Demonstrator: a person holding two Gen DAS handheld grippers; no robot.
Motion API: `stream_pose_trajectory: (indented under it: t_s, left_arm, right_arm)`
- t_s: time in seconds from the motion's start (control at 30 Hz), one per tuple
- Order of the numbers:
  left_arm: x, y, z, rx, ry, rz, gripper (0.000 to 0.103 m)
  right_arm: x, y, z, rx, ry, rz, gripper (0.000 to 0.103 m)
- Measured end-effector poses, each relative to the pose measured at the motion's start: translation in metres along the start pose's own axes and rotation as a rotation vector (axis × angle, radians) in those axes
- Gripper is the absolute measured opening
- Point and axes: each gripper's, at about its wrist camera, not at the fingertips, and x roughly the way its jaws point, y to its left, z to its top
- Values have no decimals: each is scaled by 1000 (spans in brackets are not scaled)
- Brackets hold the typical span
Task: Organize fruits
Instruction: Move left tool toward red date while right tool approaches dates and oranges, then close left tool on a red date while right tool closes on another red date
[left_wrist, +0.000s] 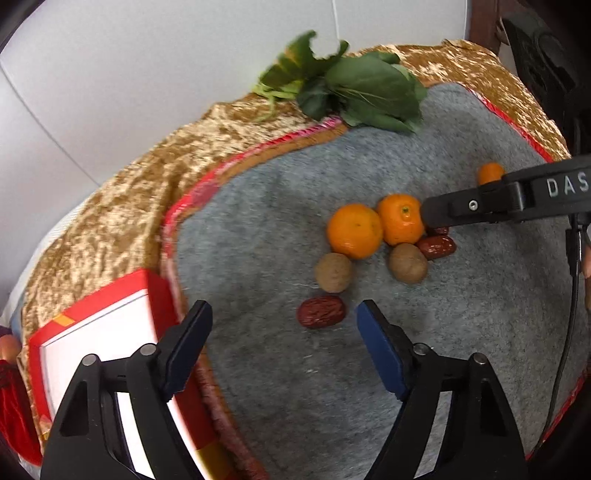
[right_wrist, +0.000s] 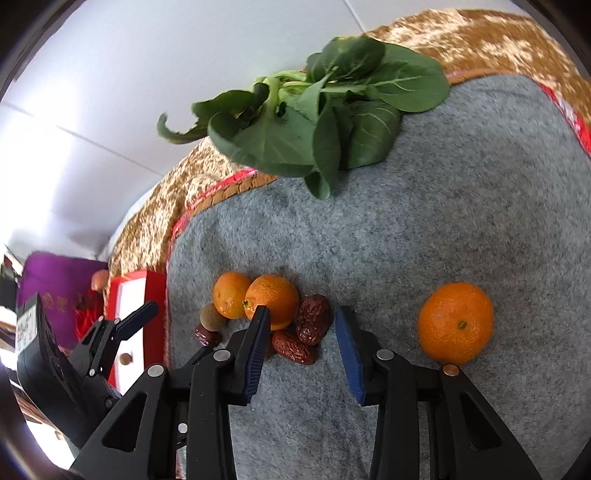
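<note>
both grippers hang open over the grey mat (left_wrist: 369, 369): left gripper (left_wrist: 284, 314) straddling a lone date (left_wrist: 320, 312), right gripper (right_wrist: 301, 319) above two dates (right_wrist: 306, 332), sorting by kind, likely.

Black plastic left gripper (left_wrist: 284, 314) and right gripper (right_wrist: 301, 321), each with triangular cut-outs, silver pivot screws, dark blue pads (right_wrist: 347, 354). White "DAS" lettering (rest cut off) and a thin black cable (left_wrist: 570, 314) at right of the left view.

White panelled wall (right_wrist: 110, 110) from 9 to 12 o'clock, brightly lit; gold crushed-velvet cloth (left_wrist: 122, 206) under grey felt mat (right_wrist: 443, 240).
</note>
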Motion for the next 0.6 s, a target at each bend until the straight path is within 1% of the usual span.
stream_pose_trajectory:
  t_s: [0.07,0.1,0.13,0.2,0.3,0.37,0.43,0.5,0.57,0.6]
  left_arm:
    - [4,-1,2,-2,10,-11,71]
    - [6,-1,3,-10,16,-28,61]
    - [8,0,5,-22,21,-54,56]
    - [12,1,6,-33,25,-82,54]
    - [17,-3,5,-6,18,-90,49]
    - [19,-5,4,-2,12,-93,48]
    - [19,-4,4,-6,2,-112,39]
    - [20,-4,3,-8,-7,-124,35]
    - [20,-7,2,2,-13,-130,30]
    - [19,-9,1,8,-17,-133,26]
  right_arm:
    - [3,4,-1,-12,12,6,33]
    - [4,4,-1,-13,16,10,31]
    - [5,5,-1,-13,19,11,31]
    - [7,5,0,-6,22,20,31]
    - [10,2,2,13,33,48,31]
    - [12,-3,4,26,41,66,32]
    - [12,-5,5,38,41,81,32]
    - [12,-8,6,52,38,97,32]
    - [13,-10,7,61,36,109,28]
    - [14,-13,7,63,43,98,14]
